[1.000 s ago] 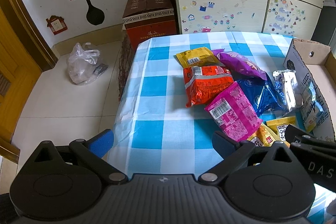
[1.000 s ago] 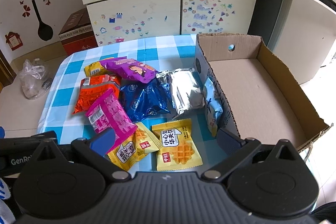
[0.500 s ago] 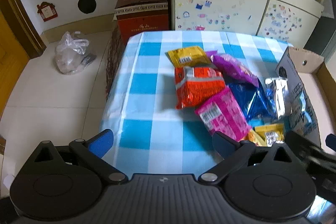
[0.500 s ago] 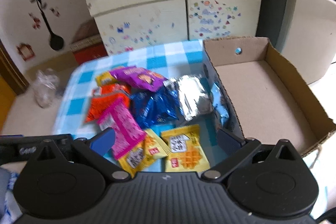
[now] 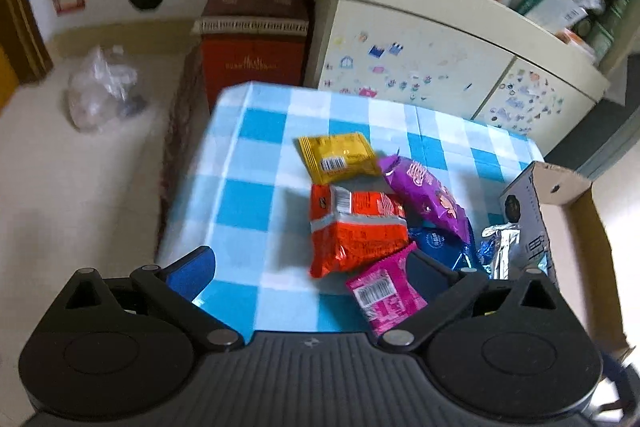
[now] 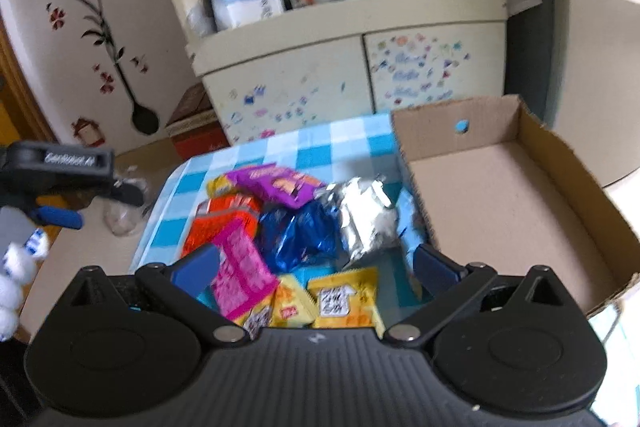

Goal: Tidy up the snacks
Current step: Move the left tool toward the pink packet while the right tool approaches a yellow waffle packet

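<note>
While the left gripper (image 5: 308, 269) is hovering above the near edge of the bench (image 5: 248, 187), its jaws are standing wide apart and holding nothing. In the left wrist view the snacks are lying in a loose heap on the checked cloth: a yellow packet (image 5: 338, 157) at the far side, a purple bag (image 5: 426, 197) to its right, an orange bag (image 5: 354, 229) in the middle, a pink packet (image 5: 386, 297) nearest the jaws, and a blue bag (image 5: 438, 243) and a silver bag (image 5: 500, 247) further right, next to the cardboard box (image 5: 560, 183). The pink packet is overlapping the orange bag, so I judge it is the easiest one to take from this side.

In the right wrist view the right gripper (image 6: 316, 269) is also hanging with its jaws wide open and empty, above two small yellow packets (image 6: 346, 301) at the near edge. The cardboard box (image 6: 520, 211) is standing open on the right and looks empty. The left gripper (image 6: 68, 175) is showing at the far left, off the bench.

To do this step well, I think each gripper should be picking a top packet, closing on a flat sealed edge and not on the puffed middle, because the bags are slippery and full of air. The silver bag is leaning against the box wall, so it is needing a lift first.
</note>
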{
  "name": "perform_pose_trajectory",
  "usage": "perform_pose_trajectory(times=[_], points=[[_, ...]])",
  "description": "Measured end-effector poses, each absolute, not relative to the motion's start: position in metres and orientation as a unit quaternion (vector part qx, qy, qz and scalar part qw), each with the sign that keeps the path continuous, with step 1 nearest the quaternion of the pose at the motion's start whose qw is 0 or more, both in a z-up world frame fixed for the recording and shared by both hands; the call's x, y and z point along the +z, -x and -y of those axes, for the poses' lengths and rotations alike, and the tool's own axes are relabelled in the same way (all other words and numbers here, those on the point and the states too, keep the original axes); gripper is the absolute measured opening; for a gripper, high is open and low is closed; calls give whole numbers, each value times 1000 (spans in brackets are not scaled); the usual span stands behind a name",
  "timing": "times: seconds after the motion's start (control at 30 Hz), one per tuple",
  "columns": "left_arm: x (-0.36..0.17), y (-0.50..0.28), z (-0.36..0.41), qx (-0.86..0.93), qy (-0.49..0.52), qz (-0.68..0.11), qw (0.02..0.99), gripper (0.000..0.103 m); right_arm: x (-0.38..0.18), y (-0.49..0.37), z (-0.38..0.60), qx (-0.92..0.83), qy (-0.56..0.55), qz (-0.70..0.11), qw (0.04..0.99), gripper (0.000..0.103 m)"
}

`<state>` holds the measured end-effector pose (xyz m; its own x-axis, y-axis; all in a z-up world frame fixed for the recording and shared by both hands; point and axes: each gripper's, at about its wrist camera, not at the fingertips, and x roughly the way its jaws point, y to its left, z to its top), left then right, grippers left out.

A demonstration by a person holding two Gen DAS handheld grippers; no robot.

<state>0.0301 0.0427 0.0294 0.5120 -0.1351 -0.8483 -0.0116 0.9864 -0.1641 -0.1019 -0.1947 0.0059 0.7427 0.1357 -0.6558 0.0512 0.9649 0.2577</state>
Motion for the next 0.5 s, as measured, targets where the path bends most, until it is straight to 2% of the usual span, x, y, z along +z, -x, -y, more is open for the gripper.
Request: perform_pose_trajectory(times=[0.5], points=[[-28, -34, -13, -63, 97, -539, 834, 103, -20, 107, 167, 101, -63, -378, 918, 102]])
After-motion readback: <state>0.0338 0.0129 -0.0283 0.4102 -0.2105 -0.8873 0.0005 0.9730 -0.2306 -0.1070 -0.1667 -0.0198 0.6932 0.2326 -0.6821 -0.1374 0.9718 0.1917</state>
